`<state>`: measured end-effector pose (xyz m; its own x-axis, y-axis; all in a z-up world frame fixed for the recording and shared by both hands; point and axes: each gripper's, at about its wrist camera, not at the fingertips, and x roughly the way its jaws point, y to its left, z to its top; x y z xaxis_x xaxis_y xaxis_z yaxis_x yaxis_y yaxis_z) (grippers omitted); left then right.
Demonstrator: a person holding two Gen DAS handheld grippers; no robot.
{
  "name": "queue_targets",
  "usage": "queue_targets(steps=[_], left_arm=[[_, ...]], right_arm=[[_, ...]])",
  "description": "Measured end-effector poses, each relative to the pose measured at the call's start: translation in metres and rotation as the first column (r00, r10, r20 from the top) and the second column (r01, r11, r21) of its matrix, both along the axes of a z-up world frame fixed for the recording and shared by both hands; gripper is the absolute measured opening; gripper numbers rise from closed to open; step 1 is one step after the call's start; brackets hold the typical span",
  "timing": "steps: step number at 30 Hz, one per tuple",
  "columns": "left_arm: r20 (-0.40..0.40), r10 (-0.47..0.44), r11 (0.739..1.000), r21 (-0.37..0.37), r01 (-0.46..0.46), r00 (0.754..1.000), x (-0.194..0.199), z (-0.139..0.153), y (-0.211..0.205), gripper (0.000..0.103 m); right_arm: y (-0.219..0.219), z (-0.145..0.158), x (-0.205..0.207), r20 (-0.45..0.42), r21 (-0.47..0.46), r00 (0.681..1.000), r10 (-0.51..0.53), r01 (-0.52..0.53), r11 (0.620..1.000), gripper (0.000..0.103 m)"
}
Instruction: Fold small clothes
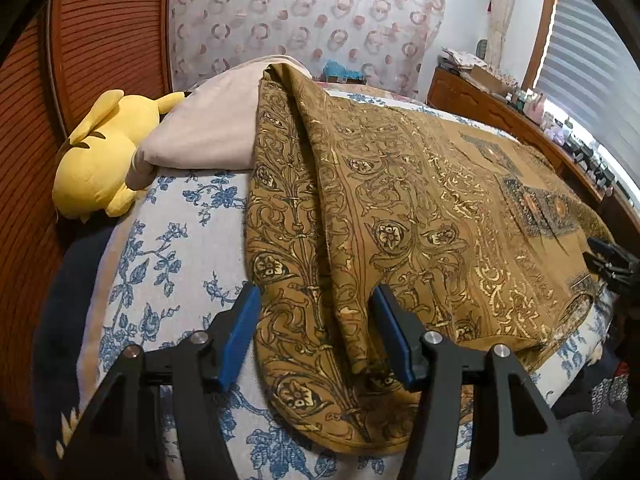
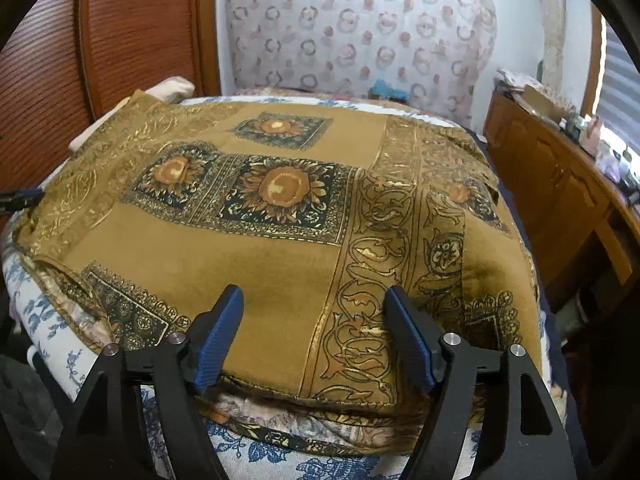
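Note:
An ochre-brown cloth printed with gold scrolls and sunflower squares lies spread on the bed; it also fills the right wrist view. One long fold runs down its left part, ending in a rounded edge near me. My left gripper is open, its blue pads either side of that fold just above the cloth. My right gripper is open over the cloth's near hem, with nothing between the pads. The right gripper also shows at the left wrist view's right edge, and the left gripper at the right wrist view's left edge.
The bed has a white sheet with blue flowers. A yellow plush toy and a pale pillow lie at its left end. A wooden dresser with clutter stands on the right. A reddish wooden panel stands behind.

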<state>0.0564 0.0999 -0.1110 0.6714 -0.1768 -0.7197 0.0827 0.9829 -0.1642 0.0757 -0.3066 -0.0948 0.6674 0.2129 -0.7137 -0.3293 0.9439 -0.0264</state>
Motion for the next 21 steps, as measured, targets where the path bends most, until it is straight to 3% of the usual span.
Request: queue_targets(steps=[1, 3, 6, 12, 16, 19, 21], left_arm=[[-0.001, -0.007, 1.000, -0.014, 0.007, 1.000, 0.000, 0.000, 0.000, 0.037], [-0.002, -0.031, 0.999, -0.034, 0.030, 1.000, -0.001, 0.002, -0.002, 0.008], [0.013, -0.076, 0.997, -0.009, 0.076, 0.997, -0.005, 0.008, -0.015, 0.001], [0.095, -0.126, 0.992, 0.017, 0.125, 0.988, -0.011, 0.040, -0.032, 0.000], [0.095, -0.086, 0.996, 0.030, 0.083, 0.992, -0.008, 0.049, -0.022, 0.000], [0.030, -0.039, 0.999, 0.032, 0.038, 0.999, 0.001, 0.035, -0.010, 0.013], [-0.006, 0.003, 0.999, 0.050, -0.002, 1.000, 0.005, 0.025, -0.004, 0.028]], right_arm=[[-0.001, -0.001, 0.000, 0.005, 0.005, 1.000, -0.001, 0.001, 1.000, 0.076], [-0.002, -0.001, -0.001, 0.012, 0.008, 1.000, -0.001, 0.000, 1.000, 0.076], [-0.003, -0.001, -0.001, 0.013, 0.008, 1.000, 0.000, 0.000, 1.000, 0.077], [-0.002, -0.001, -0.001, 0.014, 0.010, 1.000, 0.000, 0.000, 1.000, 0.077], [-0.003, -0.002, -0.002, 0.015, 0.012, 1.000, 0.000, 0.000, 1.000, 0.077], [-0.003, -0.002, -0.002, 0.015, 0.011, 1.000, 0.000, 0.000, 1.000, 0.077], [-0.003, -0.002, -0.002, 0.015, 0.012, 1.000, 0.000, 0.000, 1.000, 0.077]])
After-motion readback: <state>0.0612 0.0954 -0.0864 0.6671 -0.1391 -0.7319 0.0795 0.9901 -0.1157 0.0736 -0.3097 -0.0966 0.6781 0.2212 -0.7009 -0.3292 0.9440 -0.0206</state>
